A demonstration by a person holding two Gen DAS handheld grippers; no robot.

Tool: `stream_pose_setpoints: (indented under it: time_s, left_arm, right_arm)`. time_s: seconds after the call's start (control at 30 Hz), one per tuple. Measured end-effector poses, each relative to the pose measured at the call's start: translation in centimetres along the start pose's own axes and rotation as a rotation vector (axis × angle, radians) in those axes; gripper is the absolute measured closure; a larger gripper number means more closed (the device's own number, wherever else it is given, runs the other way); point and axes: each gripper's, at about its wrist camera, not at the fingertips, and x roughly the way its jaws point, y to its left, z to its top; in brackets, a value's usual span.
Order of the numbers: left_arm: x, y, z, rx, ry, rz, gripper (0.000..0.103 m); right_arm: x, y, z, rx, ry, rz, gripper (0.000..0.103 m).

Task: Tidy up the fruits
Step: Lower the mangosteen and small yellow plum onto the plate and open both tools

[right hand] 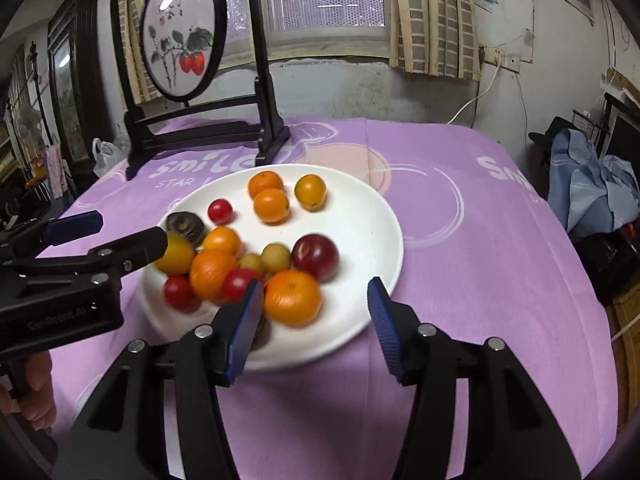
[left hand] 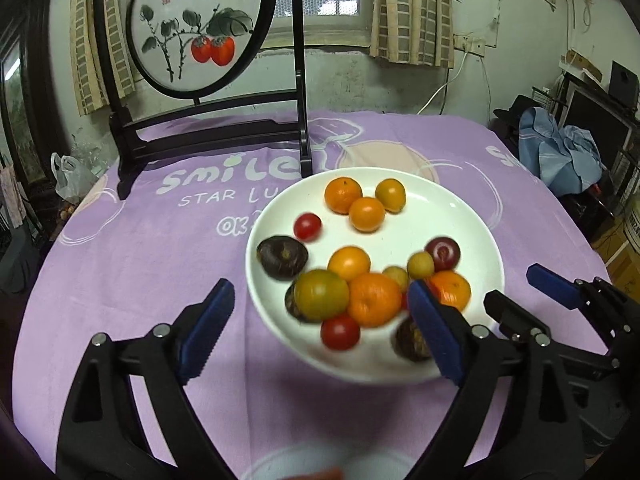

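Observation:
A white plate (left hand: pixel 480 216) (right hand: pixel 380 208) on the purple cloth holds several fruits: oranges (left hand: pixel 374 298) (right hand: pixel 292 298), red cherry tomatoes (left hand: pixel 307 226), a red plum (right hand: pixel 315 257), dark passion fruits (left hand: pixel 282 256) and small yellow-green fruits (left hand: pixel 322 294). My left gripper (left hand: pixel 320 296) hovers over the plate's near left part, jaws spread wide, its pads clear of the fruit. It also shows at the left of the right wrist view (right hand: pixel 128 229). My right gripper (right hand: pixel 315 286) stands open over the plate's near edge, a large orange seen between its pads but untouched. It shows too in the left wrist view (left hand: pixel 516 286).
A dark wooden stand with a round painted screen (left hand: pixel 196 28) (right hand: pixel 180 40) sits at the table's back left. A plastic bag (left hand: pixel 70 176) lies off the left edge and blue cloth (left hand: pixel 560 152) is piled at right. A blurred white dish (left hand: pixel 328 464) lies under the left gripper.

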Motion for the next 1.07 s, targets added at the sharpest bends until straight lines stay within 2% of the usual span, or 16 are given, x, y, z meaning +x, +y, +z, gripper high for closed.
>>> stream_pose_setpoints:
  time_s: [0.13,0.33,0.4,0.5,0.67,0.83,0.93,1.07]
  left_arm:
    - [-2.0,0.1,-2.1,0.006,0.003,-0.01,0.01]
    - [-4.1,1.2,-5.5,-0.039,0.027,-0.019,0.006]
    - [-4.7,1.6,-6.7,-0.046,0.028,-0.018,0.006]
    - [-5.4,2.1,-8.5,-0.052,0.037,-0.018,0.006]
    - [-6.5,2.3,-10.5,-0.035,0.013,0.007,0.006]
    - [-6.4,2.4,-11.8,-0.021,0.043,-0.006,0.006]
    - [-5.6,2.5,-12.7,-0.026,0.08,0.0,0.006]
    - [-4.5,2.8,-13.5,-0.024,0.107,0.018,0.006]
  right_arm:
    - [-2.3,0.5,-1.9,0.001,-0.009,-0.006,0.045]
    - [-4.5,1.7,-5.4,-0.028,0.003,-0.032,0.041]
    - [-4.8,2.2,-6.2,-0.039,0.008,-0.032,0.041]
    - [-5.2,2.9,-7.6,-0.061,0.013,-0.03,0.034]
    - [-5.1,3.6,-8.4,-0.067,0.035,0.0,0.034]
    - [-4.8,3.4,-8.9,-0.04,0.08,0.028,0.034]
    - [-4.2,3.4,-9.7,-0.032,0.147,0.028,0.034]
    - [-4.2,3.5,-10.3,-0.034,0.171,0.025,0.034]
